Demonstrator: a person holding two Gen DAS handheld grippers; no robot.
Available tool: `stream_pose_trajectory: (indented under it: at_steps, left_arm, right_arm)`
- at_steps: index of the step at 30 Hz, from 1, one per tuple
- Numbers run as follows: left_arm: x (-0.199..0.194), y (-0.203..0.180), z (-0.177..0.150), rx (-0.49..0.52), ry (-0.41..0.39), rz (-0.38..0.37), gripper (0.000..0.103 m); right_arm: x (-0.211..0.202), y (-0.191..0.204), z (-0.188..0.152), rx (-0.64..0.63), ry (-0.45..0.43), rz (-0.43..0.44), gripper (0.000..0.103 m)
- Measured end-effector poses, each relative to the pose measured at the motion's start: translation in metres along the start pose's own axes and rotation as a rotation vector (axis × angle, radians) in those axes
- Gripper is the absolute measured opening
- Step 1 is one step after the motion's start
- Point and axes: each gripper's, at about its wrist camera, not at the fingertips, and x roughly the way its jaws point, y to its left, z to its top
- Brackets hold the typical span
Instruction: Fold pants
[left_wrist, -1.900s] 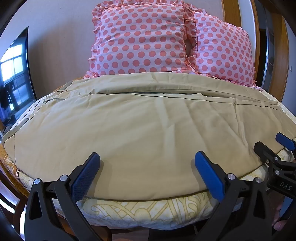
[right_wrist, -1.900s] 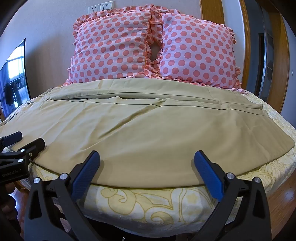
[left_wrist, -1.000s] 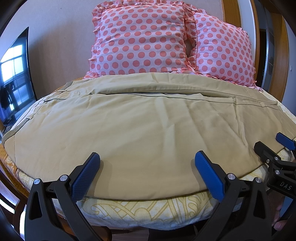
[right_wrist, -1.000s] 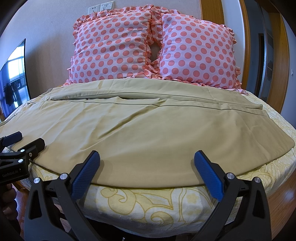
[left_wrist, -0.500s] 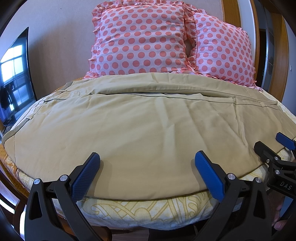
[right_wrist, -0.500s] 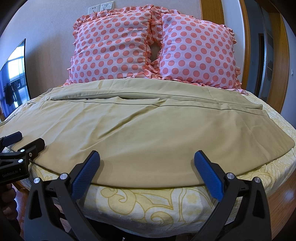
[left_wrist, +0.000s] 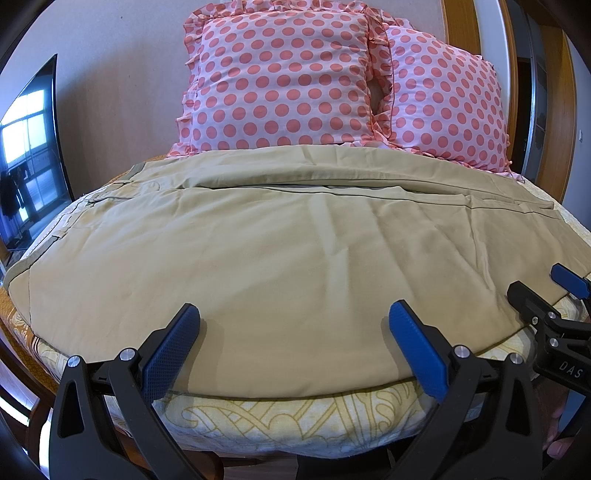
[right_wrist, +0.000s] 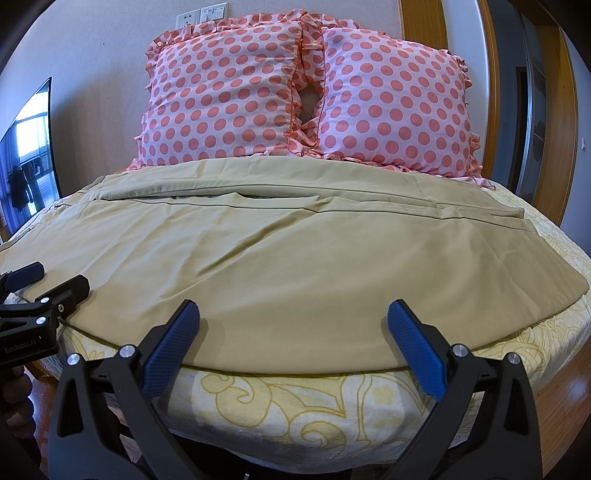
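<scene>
Khaki pants (left_wrist: 295, 258) lie spread flat across a bed (right_wrist: 295, 398), their long axis running from 9 o'clock to 3 o'clock in both wrist views. The waistband end points toward 9 o'clock, where belt loops and a pocket seam show in the left wrist view; the leg hems point toward 3 o'clock, ending in a straight edge in the right wrist view. One leg lies beyond the other, a long seam line between them toward 12 o'clock. The near edge of the cloth follows the mattress edge at 6 o'clock, above a yellow patterned sheet.

Both hand-held tools hover at that near edge, side by side. The left gripper (left_wrist: 295, 350) has its blue pads set wide apart, holding nothing. The right gripper (right_wrist: 295, 350) is likewise spread wide and empty, and it shows again at 4 o'clock in the left wrist view.

Two pink polka-dot pillows (right_wrist: 306, 99) stand against the wall at 12 o'clock, touching the far edge of the pants. A dark television screen (left_wrist: 29, 166) sits at 9 o'clock.
</scene>
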Motion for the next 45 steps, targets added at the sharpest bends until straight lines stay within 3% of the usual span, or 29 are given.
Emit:
stream_pose_trajectory:
  at_steps: [45]
  left_arm:
    - [0.0025,0.0018,0.0016,0.002,0.014,-0.007,0.102]
  right_arm:
    - [0.0026,-0.0016,-0.0046,0.002,-0.010,0.002,0.101]
